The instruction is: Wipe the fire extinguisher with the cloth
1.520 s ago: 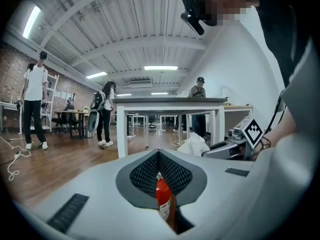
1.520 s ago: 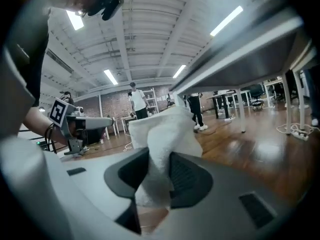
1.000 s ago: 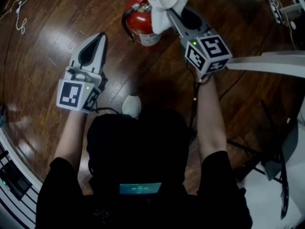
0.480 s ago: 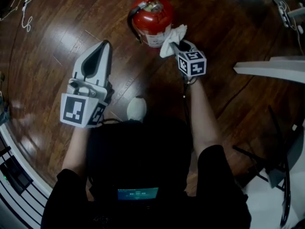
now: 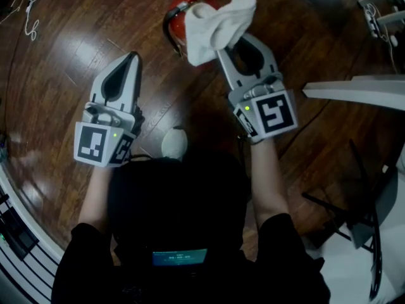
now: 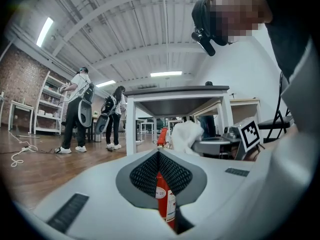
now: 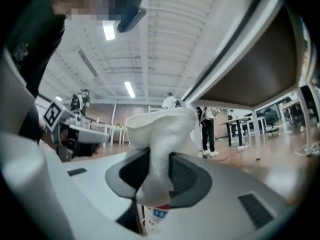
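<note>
A red fire extinguisher (image 5: 179, 12) stands on the wooden floor at the top of the head view, mostly hidden behind a white cloth (image 5: 218, 19). My right gripper (image 5: 220, 43) is shut on that cloth, which bunches up above its tips and hangs over the extinguisher's top. In the right gripper view the cloth (image 7: 161, 134) fills the jaws and the extinguisher's label (image 7: 157, 215) shows below. My left gripper (image 5: 132, 58) is shut and empty, left of the extinguisher and apart from it. The left gripper view shows the extinguisher (image 6: 164, 200) past its closed tips and the cloth (image 6: 187, 135) to the right.
A white table edge (image 5: 354, 92) juts in at the right, with a dark chair frame (image 5: 370, 223) below it. A cable (image 5: 27, 12) lies on the floor at top left. The person's white shoe (image 5: 173, 142) is between the arms. Two people (image 6: 80, 111) stand far off.
The right gripper dropped beside the extinguisher's body with the cloth, then rose again, so the cloth now covers the extinguisher's top. The left gripper has hardly moved.
</note>
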`<state>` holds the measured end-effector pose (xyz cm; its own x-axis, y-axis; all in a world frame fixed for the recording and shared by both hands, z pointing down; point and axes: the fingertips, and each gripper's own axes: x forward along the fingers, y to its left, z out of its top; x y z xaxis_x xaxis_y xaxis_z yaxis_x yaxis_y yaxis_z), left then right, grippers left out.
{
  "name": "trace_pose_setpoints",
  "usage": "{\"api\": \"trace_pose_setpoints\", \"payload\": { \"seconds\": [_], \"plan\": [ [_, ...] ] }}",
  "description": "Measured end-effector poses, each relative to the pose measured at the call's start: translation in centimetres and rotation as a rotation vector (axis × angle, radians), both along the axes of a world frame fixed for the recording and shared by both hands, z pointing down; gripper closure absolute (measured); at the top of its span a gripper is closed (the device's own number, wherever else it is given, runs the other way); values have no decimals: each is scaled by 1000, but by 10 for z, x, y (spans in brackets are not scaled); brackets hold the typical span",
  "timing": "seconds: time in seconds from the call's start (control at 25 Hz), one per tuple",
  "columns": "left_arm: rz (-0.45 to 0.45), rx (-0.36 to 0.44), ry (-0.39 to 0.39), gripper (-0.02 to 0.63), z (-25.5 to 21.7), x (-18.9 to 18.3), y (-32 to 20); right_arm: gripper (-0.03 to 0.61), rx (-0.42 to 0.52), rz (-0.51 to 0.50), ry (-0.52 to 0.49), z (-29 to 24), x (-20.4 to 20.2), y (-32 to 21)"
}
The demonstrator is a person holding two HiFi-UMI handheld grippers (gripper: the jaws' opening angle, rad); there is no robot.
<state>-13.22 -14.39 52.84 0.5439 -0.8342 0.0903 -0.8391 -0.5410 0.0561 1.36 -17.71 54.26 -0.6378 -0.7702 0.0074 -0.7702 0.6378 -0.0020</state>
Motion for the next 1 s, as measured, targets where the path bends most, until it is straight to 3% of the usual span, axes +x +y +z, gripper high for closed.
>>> {"api": "trace_pose_setpoints", "payload": {
  "seconds": [0.12, 0.32, 0.4, 0.48, 0.64, 0.72, 0.88, 1.0],
  "plan": [
    [-8, 4, -11, 612, -2, -2, 4, 457, -72, -25, 150, 65, -33, 13],
    [-27, 18, 15, 612, -9, -10, 9, 457, -458, -5, 136, 244, -26, 28],
    [-30, 24, 33, 612, -13, -11, 12, 459, -530, -3, 130, 277, -18, 30],
    [-39, 17, 15, 612, -11, -16, 13, 457, -467, -26, 95, 251, -18, 32],
    [-58, 12, 6, 612, -8, -23, 12, 456, -166, -63, -6, 100, -30, 37],
    [-63, 16, 1, 612, -9, -22, 12, 456, -72, -45, 13, 47, -35, 30],
    [-42, 34, 10, 612, -16, -11, 14, 456, -4, -58, 29, 13, -53, 15],
    [-47, 33, 12, 612, -18, -12, 16, 454, -13, -95, 31, 17, -71, 13]
  ]
}}
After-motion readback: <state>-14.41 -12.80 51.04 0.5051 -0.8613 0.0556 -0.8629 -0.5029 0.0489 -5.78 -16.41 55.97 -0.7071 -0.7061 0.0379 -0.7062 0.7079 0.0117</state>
